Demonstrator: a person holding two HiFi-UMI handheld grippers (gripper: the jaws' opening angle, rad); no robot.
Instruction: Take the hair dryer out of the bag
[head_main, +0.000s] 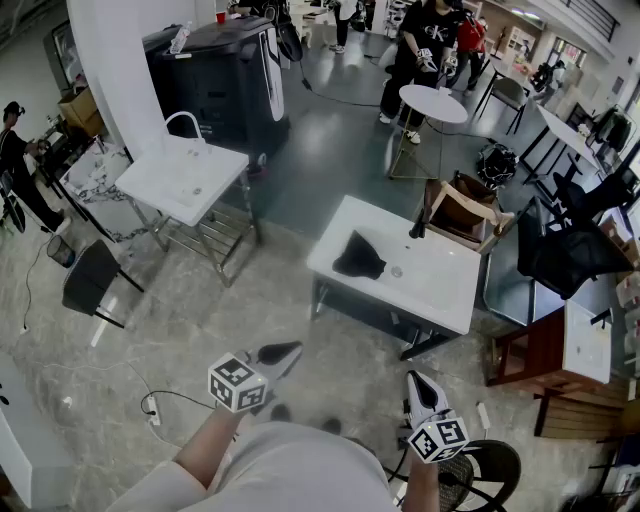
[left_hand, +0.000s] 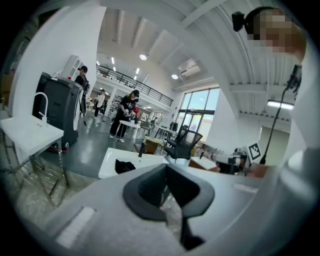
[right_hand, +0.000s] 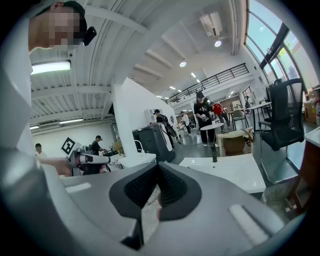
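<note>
A black bag (head_main: 358, 258) lies slumped on a white sink-top table (head_main: 440, 290) in the middle of the head view, a few steps ahead. No hair dryer shows. My left gripper (head_main: 285, 352) and right gripper (head_main: 420, 385) are held low and near my body, well short of the table, both pointing toward it. Each is shut with nothing between its pads. In the left gripper view the bag (left_hand: 124, 165) sits on the table beyond the shut left gripper (left_hand: 165, 187). The right gripper view shows the table (right_hand: 235, 172) past the shut right gripper (right_hand: 157, 192); the bag is hidden there.
A black faucet (head_main: 418, 228) stands at the table's far edge. A second white sink stand (head_main: 185, 175) and a black machine (head_main: 215, 75) are to the left, a wooden chair (head_main: 460, 210) and black office chairs (head_main: 560, 255) to the right. People stand at a round table (head_main: 432, 103).
</note>
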